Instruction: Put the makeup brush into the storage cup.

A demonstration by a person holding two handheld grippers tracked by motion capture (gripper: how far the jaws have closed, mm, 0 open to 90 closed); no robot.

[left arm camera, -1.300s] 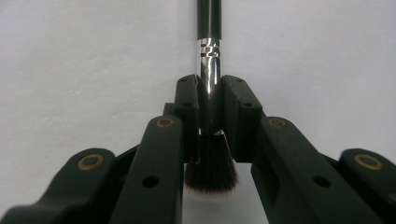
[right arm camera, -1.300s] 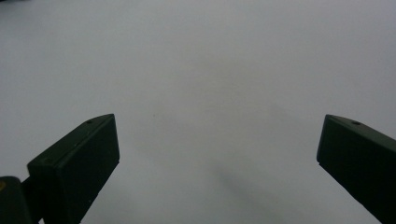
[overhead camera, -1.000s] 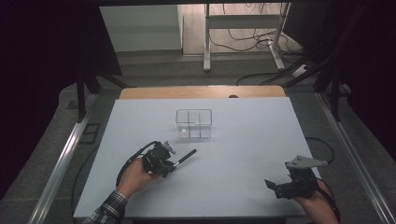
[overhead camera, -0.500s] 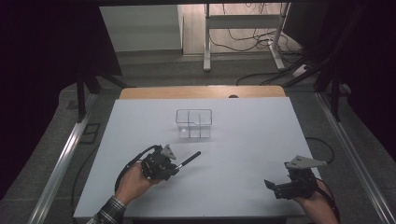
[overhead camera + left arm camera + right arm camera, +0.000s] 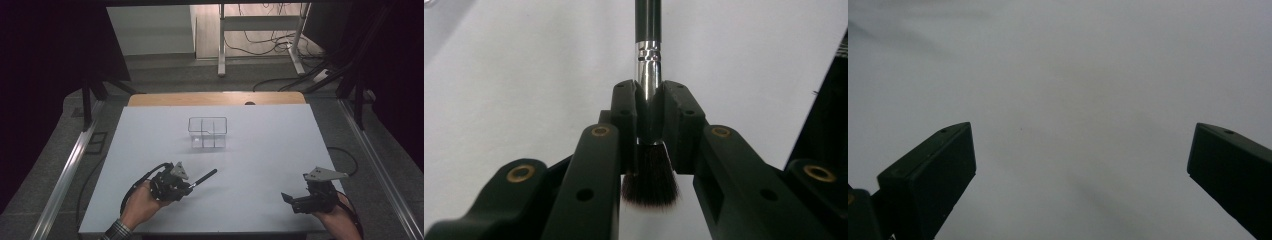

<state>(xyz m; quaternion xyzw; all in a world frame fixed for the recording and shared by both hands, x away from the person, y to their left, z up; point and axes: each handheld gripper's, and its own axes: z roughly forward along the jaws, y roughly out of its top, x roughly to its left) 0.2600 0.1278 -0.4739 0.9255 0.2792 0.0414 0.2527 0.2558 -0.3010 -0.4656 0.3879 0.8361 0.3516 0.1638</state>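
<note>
Clamping brush (image 5: pixel 647 75), left claw (image 5: pixel 647 107), right claw (image 5: pixel 1080 165) wide apart

Our table layout, seen from above

We see the clear plastic compartmented box (image 5: pixel 208 132) on the white table (image 5: pixel 260 150), behind the black-handled makeup brush (image 5: pixel 202 178).

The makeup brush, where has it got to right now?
The brush is clamped in the left gripper at the near left of the white table, its black handle pointing toward the clear divided box farther back.
</note>
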